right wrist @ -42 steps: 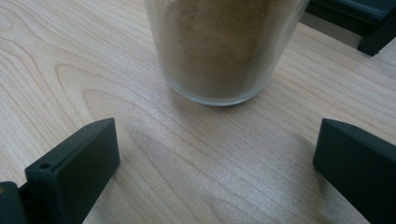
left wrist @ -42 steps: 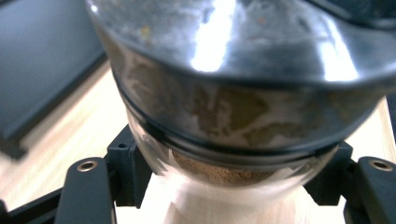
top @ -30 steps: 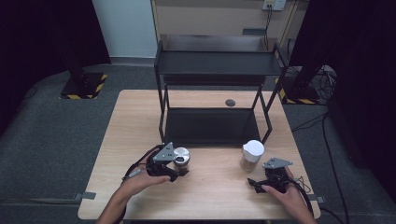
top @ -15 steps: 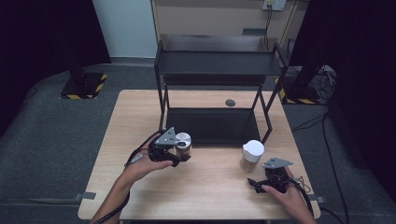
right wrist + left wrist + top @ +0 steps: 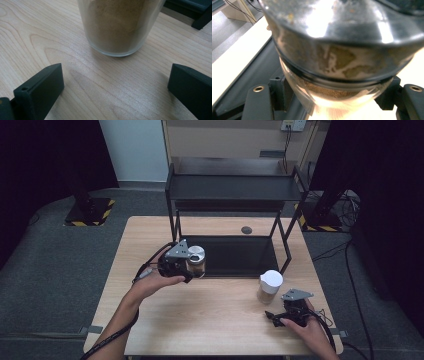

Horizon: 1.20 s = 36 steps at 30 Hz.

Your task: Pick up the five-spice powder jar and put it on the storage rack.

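A glass jar (image 5: 195, 254) with a silver lid and brown powder inside hangs above the table, in front of the rack's bottom shelf. My left gripper (image 5: 193, 269) is shut on it. In the left gripper view the jar (image 5: 337, 62) looms close, with its body clamped between the two black jaws of the left gripper (image 5: 334, 100). A second jar (image 5: 270, 286) with a white lid stands on the table at the right. My right gripper (image 5: 278, 311) rests just in front of it, open. In the right gripper view that jar (image 5: 117, 27) stands ahead of the right gripper (image 5: 115, 82), beyond the jaw tips.
A black two-tier rack (image 5: 235, 187) stands at the back of the wooden table (image 5: 200, 320). Its low bottom shelf (image 5: 240, 255) is a dark flat panel. A small dark round disc (image 5: 246, 229) lies behind it. Grey floor surrounds the table.
My left gripper has risen with the silver-lidded jar and moved forward and right toward the rack's bottom shelf. The right gripper and the white-lidded jar have kept still.
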Tool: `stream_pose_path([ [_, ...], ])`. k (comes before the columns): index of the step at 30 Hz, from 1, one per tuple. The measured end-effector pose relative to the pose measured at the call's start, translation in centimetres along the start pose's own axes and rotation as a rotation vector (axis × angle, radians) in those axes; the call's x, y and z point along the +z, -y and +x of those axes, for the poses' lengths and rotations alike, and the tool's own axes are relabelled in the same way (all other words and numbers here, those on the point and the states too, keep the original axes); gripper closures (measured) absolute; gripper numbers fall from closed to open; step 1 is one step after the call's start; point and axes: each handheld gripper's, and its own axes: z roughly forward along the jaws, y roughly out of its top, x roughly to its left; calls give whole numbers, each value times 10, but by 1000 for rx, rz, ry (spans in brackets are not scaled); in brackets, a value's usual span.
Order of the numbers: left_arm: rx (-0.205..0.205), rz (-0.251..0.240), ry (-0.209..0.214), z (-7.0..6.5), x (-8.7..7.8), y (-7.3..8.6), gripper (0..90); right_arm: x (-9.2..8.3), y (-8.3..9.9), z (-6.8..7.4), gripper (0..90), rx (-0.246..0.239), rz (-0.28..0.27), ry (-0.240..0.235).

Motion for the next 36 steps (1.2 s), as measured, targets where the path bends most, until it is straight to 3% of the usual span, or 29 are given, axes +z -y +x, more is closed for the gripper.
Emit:
stream_pose_path([
  [13,27,-17,-10,15,-15,-38,296,0,0,0,10,0,0,-1],
  [22,48,-20,-27,19,-32,-68,296,0,0,0,10,0,1,-1],
  [36,32,-16,-43,24,-44,-96,296,0,0,0,10,-1,0,-1],
])
